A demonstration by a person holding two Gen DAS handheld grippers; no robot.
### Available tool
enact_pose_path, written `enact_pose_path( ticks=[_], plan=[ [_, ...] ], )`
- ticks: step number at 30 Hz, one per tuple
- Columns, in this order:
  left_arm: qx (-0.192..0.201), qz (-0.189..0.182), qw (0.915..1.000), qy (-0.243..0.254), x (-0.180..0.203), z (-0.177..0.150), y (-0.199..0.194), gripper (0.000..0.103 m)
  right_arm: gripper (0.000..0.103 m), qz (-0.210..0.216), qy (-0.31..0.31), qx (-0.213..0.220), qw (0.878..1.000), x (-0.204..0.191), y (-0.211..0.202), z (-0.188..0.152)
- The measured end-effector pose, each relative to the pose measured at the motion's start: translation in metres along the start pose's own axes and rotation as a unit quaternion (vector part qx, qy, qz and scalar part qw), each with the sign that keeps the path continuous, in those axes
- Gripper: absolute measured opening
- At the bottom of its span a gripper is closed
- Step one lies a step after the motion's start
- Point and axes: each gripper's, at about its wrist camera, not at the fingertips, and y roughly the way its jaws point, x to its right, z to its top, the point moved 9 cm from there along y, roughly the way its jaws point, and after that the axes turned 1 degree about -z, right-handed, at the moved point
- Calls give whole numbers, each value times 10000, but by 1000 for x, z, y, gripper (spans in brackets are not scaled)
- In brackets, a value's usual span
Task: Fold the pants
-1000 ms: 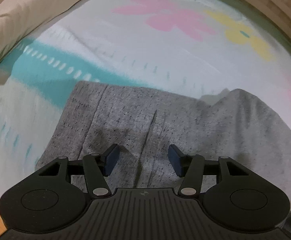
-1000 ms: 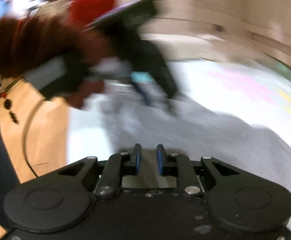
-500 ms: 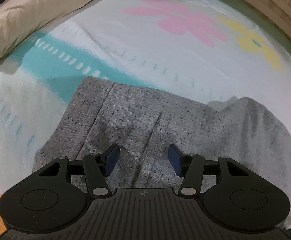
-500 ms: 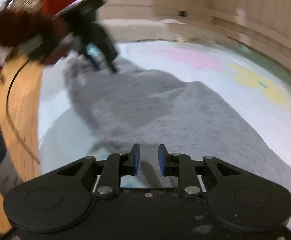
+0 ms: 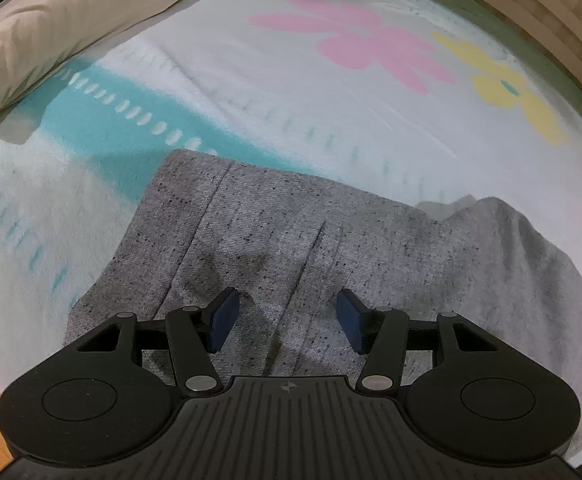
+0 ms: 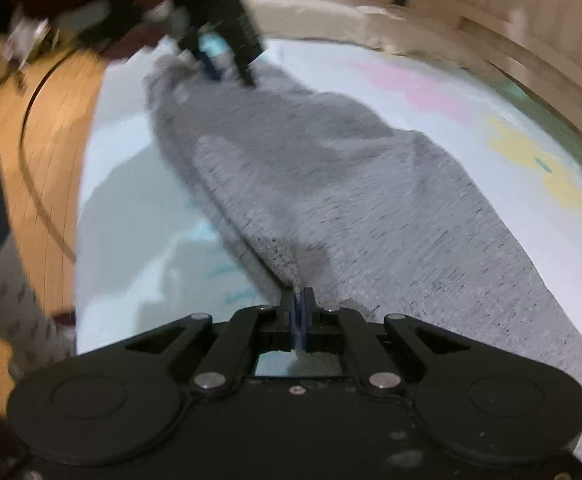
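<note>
Your left camera looks down on one end of the gray pants (image 5: 331,248), and only this view shows the long tan pillow (image 5: 71,28) at the far left edge of the bed and the pink flower (image 5: 371,44) and yellow flower (image 5: 507,88) printed on the bed sheet (image 5: 251,92). Your right camera shows what the left one cannot: the pants (image 6: 331,184) stretched out long on the bed near its left edge, the wood floor (image 6: 47,160) beside that edge, and your other hand (image 6: 103,8) far off holding its tool. Your left tongs (image 5: 287,320) stand about half open. Nothing is between the two blue pads (image 5: 223,320), and they hang just over the gray cloth; you cannot tell if the tips touch it. In the right view those left tongs (image 6: 231,70) sit at the far end of the pants, but that part is blurry. Your right tongs (image 6: 299,312) have just been closing and are now pinched shut, with a thin fold of the pants' near-left edge caught between the pads. From that pinch the cloth runs up and away toward the left tongs. The pants lie flat on the sheet, right under both tongs, with one end at each.
</note>
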Motion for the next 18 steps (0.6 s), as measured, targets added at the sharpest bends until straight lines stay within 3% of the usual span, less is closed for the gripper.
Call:
enact_pose_path(
  ticks=[2,4,10,14,18],
  plan=[
    [53,112,9999,-48,3,1,-5,52,4,-35,-63,21,10000,-1,-2,0],
    [225,80,9996,-117,9,3,-17,51,7,-55,290,107,9995,8,-6,5],
    [819,-476,9952,264,76,2,-54,51,14,-163,1559,292,9872,66,-41,5],
    [716,-838,9914,707,142,-17,-51,51,18,-803,2553,137,9634,136,-71,-23],
    [456,-1150,9831,1347,211,-49,-43,51,22,-1515,3436,-126,9267,204,-102,-72]
  ],
)
